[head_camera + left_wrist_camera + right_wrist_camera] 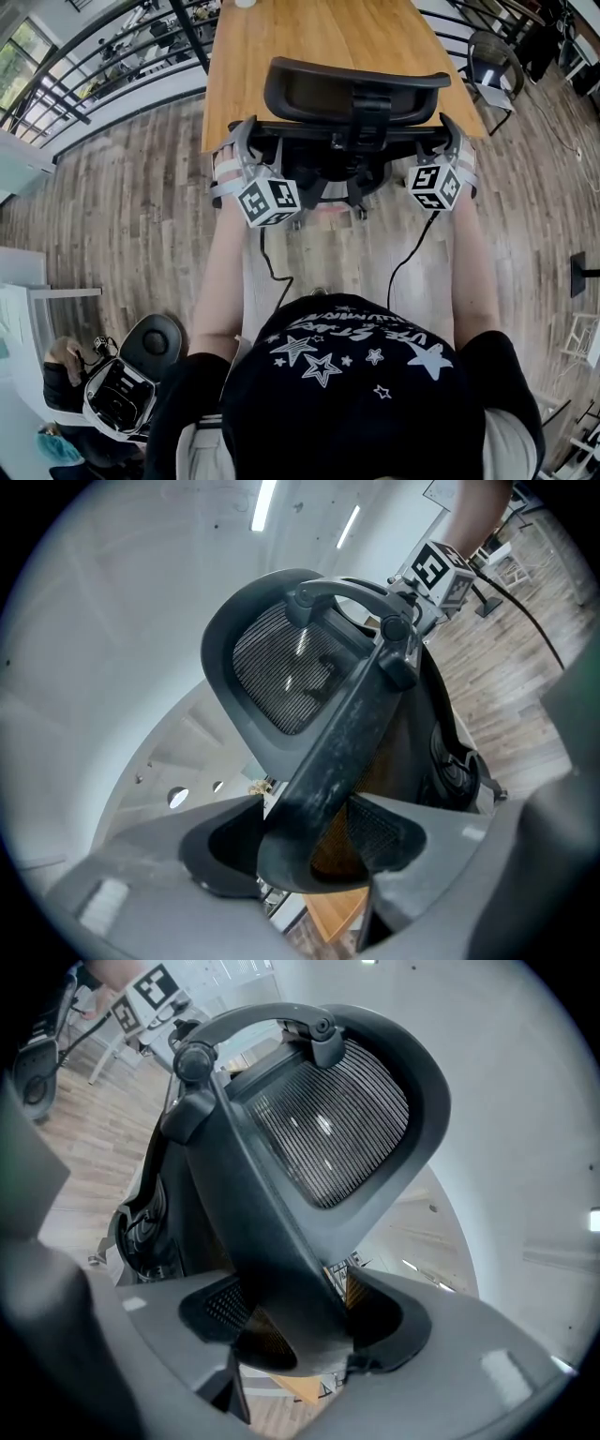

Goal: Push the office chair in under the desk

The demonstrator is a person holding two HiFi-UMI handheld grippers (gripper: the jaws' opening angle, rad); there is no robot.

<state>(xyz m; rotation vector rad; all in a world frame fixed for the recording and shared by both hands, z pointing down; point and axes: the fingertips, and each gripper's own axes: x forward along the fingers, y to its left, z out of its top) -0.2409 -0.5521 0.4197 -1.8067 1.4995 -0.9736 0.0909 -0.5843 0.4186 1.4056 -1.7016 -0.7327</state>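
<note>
Far left: a dark railing (94,66) runs along the edge of the wood-plank floor (122,216). Lower down, an open black case (127,389) lies on that floor beside the person.

Left gripper: the left gripper (247,131) points almost level at the chair. Its jaws stand wide and are clamped on the left edge of the back frame (347,733). The bar fills the gap between them and both pads press on it.

Cables: a black cable (272,262) hangs from each marker cube back toward the person.

Office chair: the black office chair (352,141) stands with its back to the person, square between the two grippers. From above, its mesh headrest (354,89) overlaps the near edge of the desk. The seat is hidden behind the back, so I cannot tell how far under it sits.

Desk: the wooden desk (309,42) lies straight beyond the chair, with its near edge just beside the chair's back.

Right gripper: the right gripper (450,131) also points almost level. Its jaws stand wide and are closed on the right edge of the same frame, both pads against the bar.

Far right: a second chair (492,61) stands by the desk's right corner, well apart from the grippers.
</note>
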